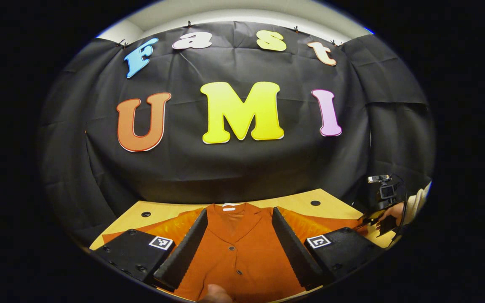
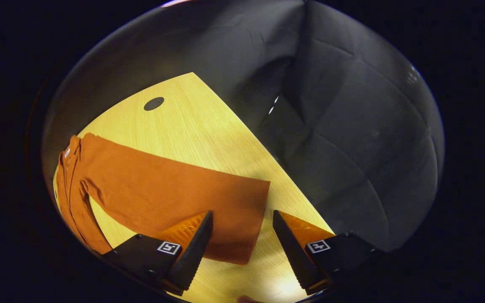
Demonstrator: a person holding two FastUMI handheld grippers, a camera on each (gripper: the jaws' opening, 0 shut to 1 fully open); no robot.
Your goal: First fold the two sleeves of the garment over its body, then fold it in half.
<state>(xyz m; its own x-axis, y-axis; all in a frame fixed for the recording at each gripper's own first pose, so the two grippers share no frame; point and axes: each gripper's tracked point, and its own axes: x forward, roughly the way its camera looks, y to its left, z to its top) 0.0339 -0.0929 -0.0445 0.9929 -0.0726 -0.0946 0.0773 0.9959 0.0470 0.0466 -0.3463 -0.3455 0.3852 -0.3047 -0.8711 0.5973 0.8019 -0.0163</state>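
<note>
A rust-orange buttoned shirt point(image 1: 238, 248) lies flat on the wooden table point(image 1: 301, 201), collar toward the booth wall. My left gripper point(image 1: 239, 242) hovers open over the shirt's chest, its fingers on either side of the button row. In the right gripper view one sleeve point(image 2: 175, 189) lies stretched out across the table point(image 2: 192, 122), its cuff end near the fingers. My right gripper point(image 2: 242, 240) stands open just above the cuff, with nothing between its fingers. That same gripper point(image 1: 383, 210) appears at the far right of the left gripper view, held by a hand.
Black cloth walls the booth behind and to the side of the table. Round dark holes point(image 1: 315, 203) point(image 2: 154, 103) mark the tabletop near its far corners. The table edge point(image 2: 267, 147) runs close past the sleeve's cuff.
</note>
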